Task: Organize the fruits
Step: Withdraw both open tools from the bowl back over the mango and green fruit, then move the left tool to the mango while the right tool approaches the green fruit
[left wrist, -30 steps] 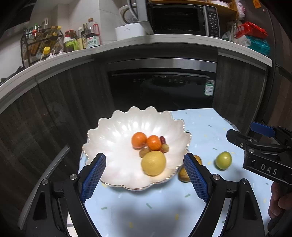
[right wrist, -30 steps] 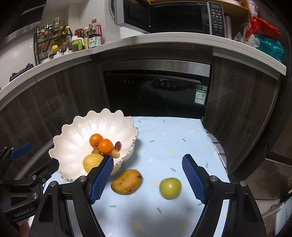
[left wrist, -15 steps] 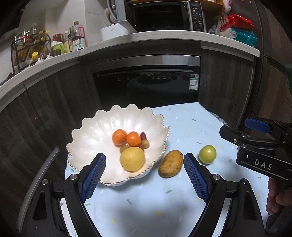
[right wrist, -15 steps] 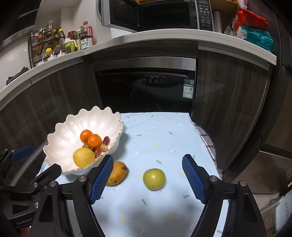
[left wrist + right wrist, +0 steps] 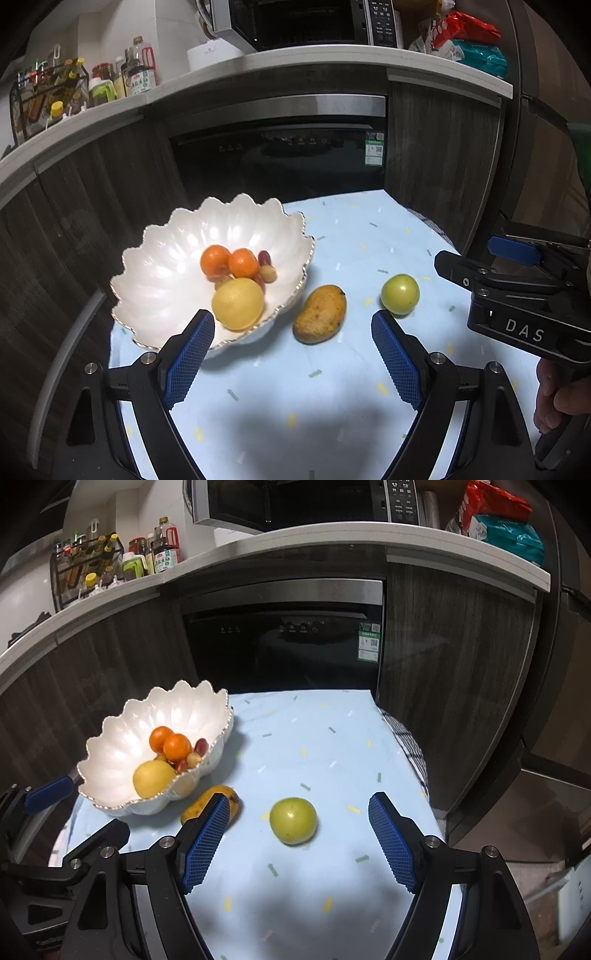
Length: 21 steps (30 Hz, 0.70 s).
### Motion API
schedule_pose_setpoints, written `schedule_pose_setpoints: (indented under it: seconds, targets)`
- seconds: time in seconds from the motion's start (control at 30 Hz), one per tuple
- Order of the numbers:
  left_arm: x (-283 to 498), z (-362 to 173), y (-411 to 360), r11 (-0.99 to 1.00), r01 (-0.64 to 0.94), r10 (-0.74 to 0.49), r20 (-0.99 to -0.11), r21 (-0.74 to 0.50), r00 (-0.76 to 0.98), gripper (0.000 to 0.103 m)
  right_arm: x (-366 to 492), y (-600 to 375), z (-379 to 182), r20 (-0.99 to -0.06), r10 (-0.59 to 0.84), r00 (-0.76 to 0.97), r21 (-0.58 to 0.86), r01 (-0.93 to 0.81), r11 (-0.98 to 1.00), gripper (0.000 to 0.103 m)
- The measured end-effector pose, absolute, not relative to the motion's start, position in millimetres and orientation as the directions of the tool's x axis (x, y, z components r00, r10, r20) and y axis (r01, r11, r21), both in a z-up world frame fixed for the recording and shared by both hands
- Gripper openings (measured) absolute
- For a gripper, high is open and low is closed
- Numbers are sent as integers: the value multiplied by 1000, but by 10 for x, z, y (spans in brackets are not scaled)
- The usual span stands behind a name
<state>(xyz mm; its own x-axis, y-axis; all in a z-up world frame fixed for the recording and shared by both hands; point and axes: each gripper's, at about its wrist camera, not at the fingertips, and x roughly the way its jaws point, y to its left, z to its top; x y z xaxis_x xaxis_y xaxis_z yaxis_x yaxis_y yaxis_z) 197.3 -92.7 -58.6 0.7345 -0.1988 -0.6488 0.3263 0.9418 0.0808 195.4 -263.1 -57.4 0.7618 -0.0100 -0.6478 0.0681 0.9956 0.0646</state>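
A white scalloped bowl (image 5: 155, 266) (image 5: 114, 746) sits at the table's left and holds two oranges (image 5: 229, 262), a yellow lemon (image 5: 238, 304) and small red and tan fruits. A mango (image 5: 320, 314) lies on the light blue cloth right of the bowl; in the right wrist view the mango (image 5: 195, 808) is partly behind my left finger. A green apple (image 5: 400, 294) (image 5: 293, 820) lies further right. My left gripper (image 5: 293, 354) is open and empty, just short of the mango. My right gripper (image 5: 297, 843) is open and empty, with the apple between its fingers' line.
The light blue tablecloth (image 5: 314, 886) covers a small table. A checked cloth (image 5: 406, 746) hangs at its right edge. A dark oven and wood cabinets (image 5: 288, 646) stand behind. The counter above carries bottles (image 5: 110, 561) and a microwave (image 5: 295, 502).
Both grippers have drawn back and shifted right. The bowl has slid left in the views, and the mango and apple now sit nearer the centre. Both stay open.
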Motion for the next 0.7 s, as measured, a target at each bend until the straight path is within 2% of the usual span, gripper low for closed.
schedule_pose_setpoints:
  seconds: [0.7]
  targets:
    - [2015,-1037,-1122,926,375,-240,-693,47,679,89,1935,-2763,-964,-684,-17,729,34,55,998,83]
